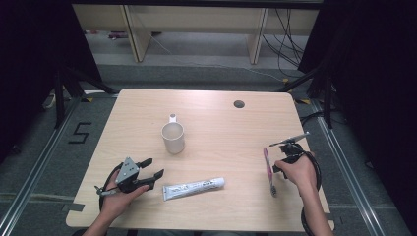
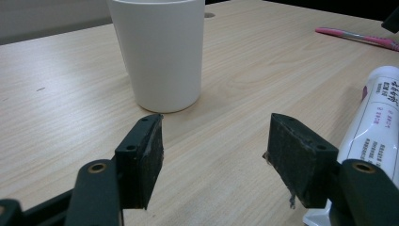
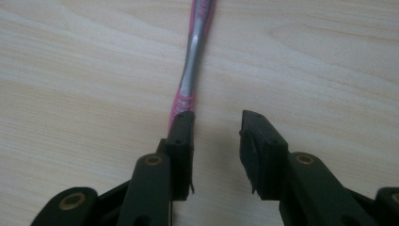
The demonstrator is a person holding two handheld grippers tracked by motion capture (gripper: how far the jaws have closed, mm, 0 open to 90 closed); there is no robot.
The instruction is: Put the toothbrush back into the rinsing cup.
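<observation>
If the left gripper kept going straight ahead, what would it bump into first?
Probably the white cup: the left gripper points at it with open jaws, bare table between. The toothpaste tube lies off to the side.

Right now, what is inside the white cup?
From above, the cup shows a bare white inner wall and nothing sticking out. Its bottom is hidden by the rim, so something small could lie there unseen.
</observation>
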